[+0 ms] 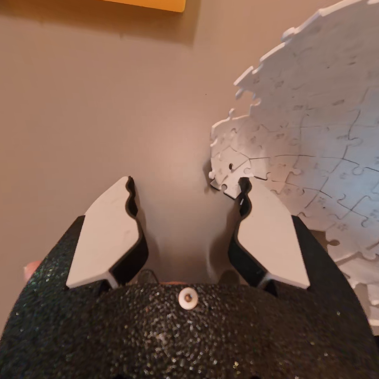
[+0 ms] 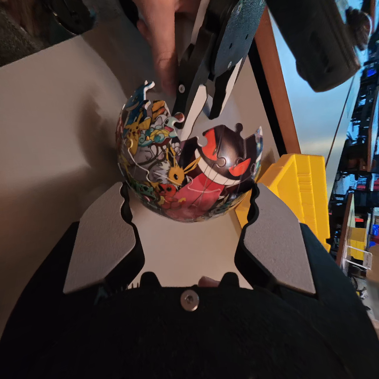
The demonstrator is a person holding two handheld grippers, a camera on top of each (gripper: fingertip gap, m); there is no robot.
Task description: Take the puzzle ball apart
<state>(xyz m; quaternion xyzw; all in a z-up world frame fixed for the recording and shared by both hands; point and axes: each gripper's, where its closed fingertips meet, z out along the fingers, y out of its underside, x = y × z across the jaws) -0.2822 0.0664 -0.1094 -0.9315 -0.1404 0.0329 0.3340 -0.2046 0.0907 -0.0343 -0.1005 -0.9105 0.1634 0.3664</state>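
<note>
1. The puzzle ball point(image 2: 188, 164), a hollow shell of interlocking curved plastic pieces printed with bright cartoon creatures, sits on the pale beige tabletop point(image 2: 51, 133). It is already partly undone: the top is gone and the rim is a ragged edge of tabs and notches.

2. The right gripper point(image 2: 188, 192), black-bodied with white finger plates, cradles the ball's lower half. Its jaws are spread wide, and each wavy inner edge meets a flank of the shell. Whether they truly press or only rest there I cannot tell; it looks to me like a bracing hold, so the shell does not roll while pieces are worked off.

3. The left gripper point(image 1: 188, 184) comes in from the far side, over the open rim. Its jaws stand apart with nothing between them. In its own view the ball's plain white inside point(image 1: 307, 143) fills the right side, and the right fingertip point(image 1: 245, 185) sits right at the jagged edge, touching it or just short of it.

4. From the right wrist view, the left gripper's tips hang in the gap in the rim, between a loose-looking tab piece point(image 2: 176, 120) and the dark red-eyed panel point(image 2: 223, 147). My guess is it is lining up to nip an edge piece.

5. A yellow plastic bin point(image 2: 297, 194) stands just behind the ball, probably handy for the freed pieces.

6. An orange-yellow slab point(image 1: 143, 5) lies well away at the table's far edge.
</note>
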